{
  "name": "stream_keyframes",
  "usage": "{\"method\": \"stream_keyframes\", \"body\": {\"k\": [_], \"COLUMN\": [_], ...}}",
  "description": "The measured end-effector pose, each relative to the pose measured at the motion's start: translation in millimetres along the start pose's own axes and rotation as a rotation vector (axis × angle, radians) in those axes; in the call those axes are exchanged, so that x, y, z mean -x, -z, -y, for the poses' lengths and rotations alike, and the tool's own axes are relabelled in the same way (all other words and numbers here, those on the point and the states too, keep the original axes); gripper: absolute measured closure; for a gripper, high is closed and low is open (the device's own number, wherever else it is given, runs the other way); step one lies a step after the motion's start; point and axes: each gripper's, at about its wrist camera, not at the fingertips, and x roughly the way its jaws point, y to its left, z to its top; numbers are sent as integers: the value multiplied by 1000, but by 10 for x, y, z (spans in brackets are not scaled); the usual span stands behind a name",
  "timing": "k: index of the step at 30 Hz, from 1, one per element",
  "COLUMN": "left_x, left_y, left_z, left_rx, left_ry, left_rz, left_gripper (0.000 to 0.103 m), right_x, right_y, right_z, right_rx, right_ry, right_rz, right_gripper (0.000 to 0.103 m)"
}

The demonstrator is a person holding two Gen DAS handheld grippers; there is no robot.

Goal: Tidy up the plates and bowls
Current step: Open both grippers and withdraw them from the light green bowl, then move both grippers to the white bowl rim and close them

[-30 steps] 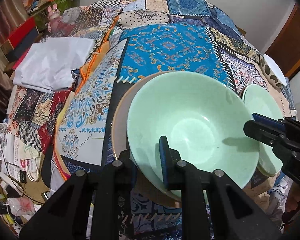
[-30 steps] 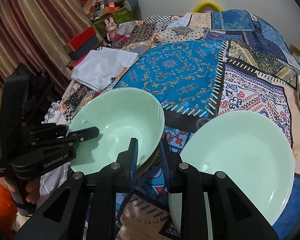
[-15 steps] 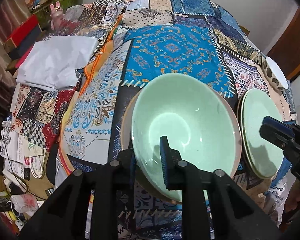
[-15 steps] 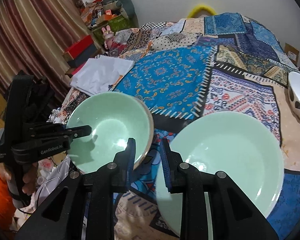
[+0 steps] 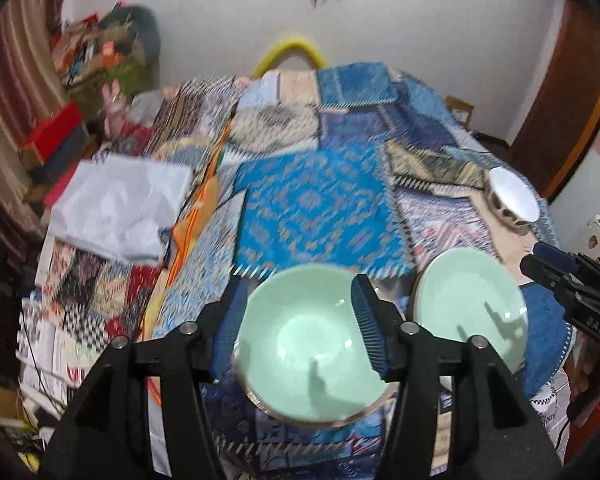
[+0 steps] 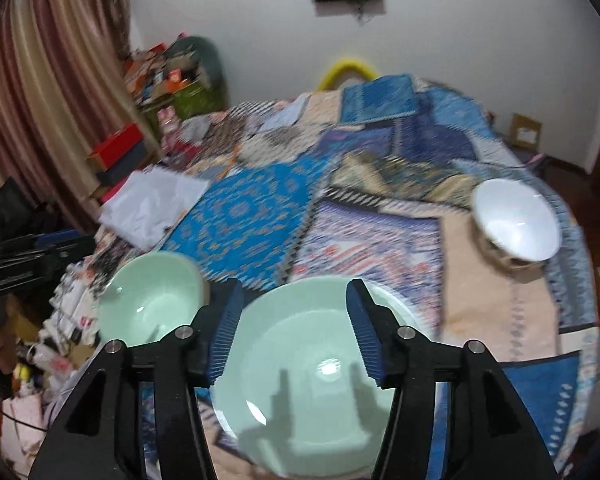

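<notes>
A patchwork quilt (image 5: pixel 320 208) in blues, creams and reds covers the whole work surface, blurred in both views; a folded white cloth (image 5: pixel 119 208) lies on its left side, near a curtain (image 6: pixel 47 100) and a red box (image 6: pixel 117 146); a yellow hoop (image 5: pixel 287 50) shows past the far edge, against the white wall. On the near part of the quilt sits a pale green plate (image 6: pixel 308 384), shallow and wide, and just to its left, apart from it, a pale green bowl (image 5: pixel 312 344) that rests on a brownish dish whose rim shows under its near edge; a white bowl with a spotted outside (image 6: pixel 516 220) stands well apart at the far right. The left gripper (image 5: pixel 300 328) hangs above the green bowl with its jaws having just been opening, the blue pads clear of the rim and nothing gripped; the right gripper (image 6: pixel 295 328) hangs above the green plate likewise, its jaws having just been opening, spread apart and holding nothing.
</notes>
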Motion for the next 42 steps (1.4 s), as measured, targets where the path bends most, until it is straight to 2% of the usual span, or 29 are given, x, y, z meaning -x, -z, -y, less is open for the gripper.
{"method": "stream_keyframes", "body": {"k": [1,3,5,7,18,27,29,31,34,37,40,42], "left_x": [20,42,43,10,-361,-859,-998,-1117,-1299,-1469,-1637,-1748], "left_y": [-27,-98,-163,-242,-662,-898,-941,-963,-995,-1012,-1011,-998], "left_z": [47,186,294,422,1216,1774,1886,1973,2105,2230,2340,2397], "left_rx": [-7,-20,-24,-30,-127,-218,-233,-247,-267,-288,-300,-305], "left_ry": [5,25,46,67,119,150,157,159,167,179,183,183], "left_rz": [9,28,38,44,46,15,2,-12,-34,-51,-78,-99], "left_gripper": [43,32,24,19,18,18,18,18,18,18,18,18], "right_x": [32,106,180,250,264,-120,-199,-309,-448,-561,-648,-680], "right_y": [-16,-49,-83,-112,-164,-134,-143,-155,-159,-165,-167,-169], "right_z": [67,225,395,591,1426,2033,2115,2220,2339,2433,2551,2594], "right_rx": [-10,-37,-64,-86,-169,-245,-256,-261,-272,-276,-292,-303], "right_ry": [11,42,79,120,294,344,333,322,322,316,303,278], "right_rz": [6,26,50,66,72,30,28,10,-15,-35,-51,-54], "right_gripper": [50,46,37,37,37,37,52,58,65,67,79,80]}}
